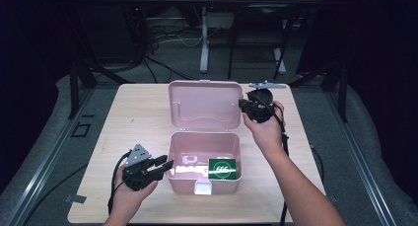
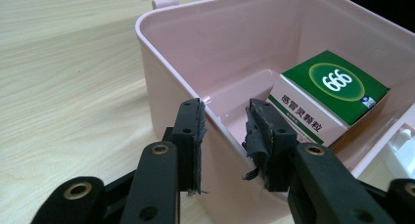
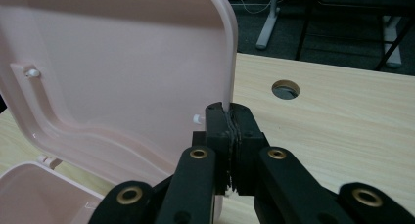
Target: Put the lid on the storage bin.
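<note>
The left hand-held gripper [image 1: 158,165] is seen near the front left part of the tabletop [image 1: 123,117], held level and pointed at the left wall of the pink box [image 1: 204,185]. In the left gripper view its jaws are set astride that wall, one pad outside and one inside, each with a visible gap to the plastic; the jaws are parted and clamped on nothing, though whether the wall is brushed by the frayed inner pad cannot be told.

The pink box is placed at the middle of the tabletop, close to the front edge, with a white latch [image 1: 203,188] on its front wall. Inside it, against the right wall, a green and white carton [image 1: 223,169] marked 666 is found, tilted on one edge as seen in the left gripper view [image 2: 327,94]. A small white moulded part [image 1: 189,161] is seen on the box floor to the left of the carton.

The lid [image 1: 205,105] is raised upright behind the box, its inner face turned toward the front edge.

The right hand-held gripper [image 1: 242,105] is held at the lid's right edge, toward the back right of the tabletop. In the right gripper view [image 3: 229,117] its jaws are drawn together and the thin lid edge [image 3: 230,62] is pinched between the pads. A round hole [image 3: 285,89] in the tabletop is visible beyond it.
</note>
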The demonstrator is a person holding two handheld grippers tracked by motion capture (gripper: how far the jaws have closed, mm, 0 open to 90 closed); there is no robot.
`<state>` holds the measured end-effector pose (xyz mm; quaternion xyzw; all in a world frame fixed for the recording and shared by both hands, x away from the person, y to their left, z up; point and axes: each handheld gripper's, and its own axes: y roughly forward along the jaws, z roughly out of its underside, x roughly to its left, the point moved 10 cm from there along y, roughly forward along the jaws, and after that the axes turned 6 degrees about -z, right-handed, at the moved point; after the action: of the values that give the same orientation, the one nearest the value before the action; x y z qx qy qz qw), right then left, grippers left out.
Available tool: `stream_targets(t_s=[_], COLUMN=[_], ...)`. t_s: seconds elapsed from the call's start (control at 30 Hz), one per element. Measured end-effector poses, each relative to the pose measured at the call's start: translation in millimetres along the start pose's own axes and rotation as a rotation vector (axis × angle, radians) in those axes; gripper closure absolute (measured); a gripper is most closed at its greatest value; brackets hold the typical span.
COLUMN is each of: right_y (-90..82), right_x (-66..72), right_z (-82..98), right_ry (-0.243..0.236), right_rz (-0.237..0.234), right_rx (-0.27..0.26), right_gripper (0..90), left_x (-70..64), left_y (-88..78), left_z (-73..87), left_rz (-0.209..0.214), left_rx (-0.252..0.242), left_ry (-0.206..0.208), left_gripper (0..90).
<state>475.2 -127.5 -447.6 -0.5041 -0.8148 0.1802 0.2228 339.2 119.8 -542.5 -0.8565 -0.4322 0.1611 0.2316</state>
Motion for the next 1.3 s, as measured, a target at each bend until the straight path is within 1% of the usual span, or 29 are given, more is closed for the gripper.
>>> stream_targets(t_s=[0.13,0.17,0.3,0.4,0.43,0.5,0.53,0.57,0.63,0.7,0.83,1.03,1.13,1.2,1.3], right_y=[-3.9,-5.9,-8.6,-12.6,-14.7,-16.8,-16.8,-19.5,-21.1,-25.5,-28.3,-32.1,-34.7,-37.2,-39.0], right_x=[1.8,2.8,4.1,6.7,8.1,8.5,8.5,9.1,9.6,12.2,13.1,15.3,16.7,17.0,17.4], right_z=[1.3,2.1,3.4,4.8,5.7,7.9,7.9,10.0,11.2,13.2,16.5,19.6,21.4,24.9,26.9], right_ry=[-0.014,-0.023,-0.032,-0.056,-0.067,-0.065,-0.065,-0.062,-0.06,-0.071,-0.079,-0.075,-0.078,-0.071,-0.057], right_rz=[-0.001,-0.002,-0.004,0.006,0.009,0.006,0.006,0.001,0.003,0.011,0.01,0.005,0.003,-0.006,-0.019], right_rx=[-0.006,-0.015,-0.03,-0.034,-0.045,-0.063,-0.063,-0.076,-0.079,-0.088,-0.112,-0.13,-0.13,-0.15,-0.158], right_gripper=[88.2,88.3,88.2,88.3,88.2,88.3,88.3,88.2,88.2,88.1,88.0,87.7,87.5,87.2,86.9], left_x=[-0.1,-0.1,-0.1,-0.1,0.0,0.0,0.1,0.2,0.5,0.6,0.7,0.6,0.6,0.7,0.7], left_y=[0.1,0.1,0.1,0.0,-0.1,-0.1,-0.2,-0.1,0.0,0.0,0.0,0.1,0.1,0.0,-0.1], left_z=[-0.1,-0.2,-0.1,-0.1,0.1,0.1,0.2,0.1,0.1,0.1,0.1,0.0,0.0,0.1,0.2], left_rz=[-0.002,-0.002,-0.002,-0.002,-0.002,-0.001,-0.002,-0.003,-0.003,-0.004,-0.005,-0.004,-0.005,-0.004,-0.004], left_rx=[-0.001,-0.001,-0.001,0.0,-0.001,-0.002,-0.001,0.0,0.0,0.0,-0.001,0.0,0.0,0.0,0.001], left_ry=[-0.002,-0.001,-0.001,0.0,-0.001,-0.002,-0.001,0.0,0.001,0.0,0.0,0.0,0.0,-0.001,-0.001], left_gripper=[66.8,66.9,66.9,66.9,66.9,67.0,67.1,67.2,67.4,67.5,67.7,67.6,67.6,67.7,67.7])
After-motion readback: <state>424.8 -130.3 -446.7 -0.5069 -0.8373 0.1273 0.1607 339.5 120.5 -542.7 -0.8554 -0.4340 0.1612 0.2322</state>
